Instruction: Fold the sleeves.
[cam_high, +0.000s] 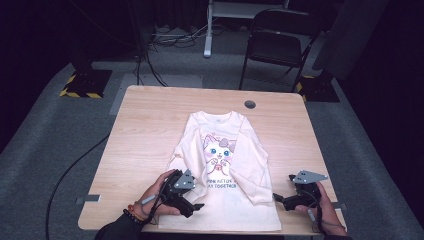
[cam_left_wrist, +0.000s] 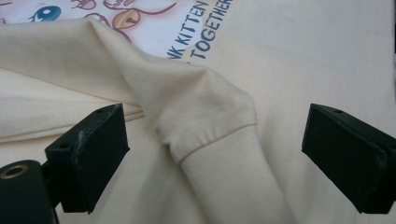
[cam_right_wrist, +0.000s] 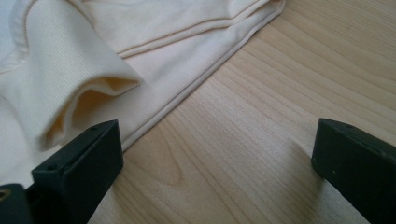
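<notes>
From the high view, the cream shirt (cam_high: 225, 165) lies flat on the wooden table (cam_high: 150, 130), collar away from me, both sleeves folded in over the body. My left gripper (cam_high: 186, 194) sits over the shirt's lower left part; my right gripper (cam_high: 286, 200) rests just beside its lower right edge.

In the left gripper view, my jaws stand spread wide and grasp nothing, with the left sleeve cuff (cam_left_wrist: 224, 163) lying between them on the shirt front (the kitten print (cam_left_wrist: 116, 14) shows beyond).

In the right gripper view, my jaws are likewise parted and empty, over bare wood, with the other cuff (cam_right_wrist: 70, 88) and the side hem (cam_right_wrist: 196, 84) near the left jaw.
</notes>
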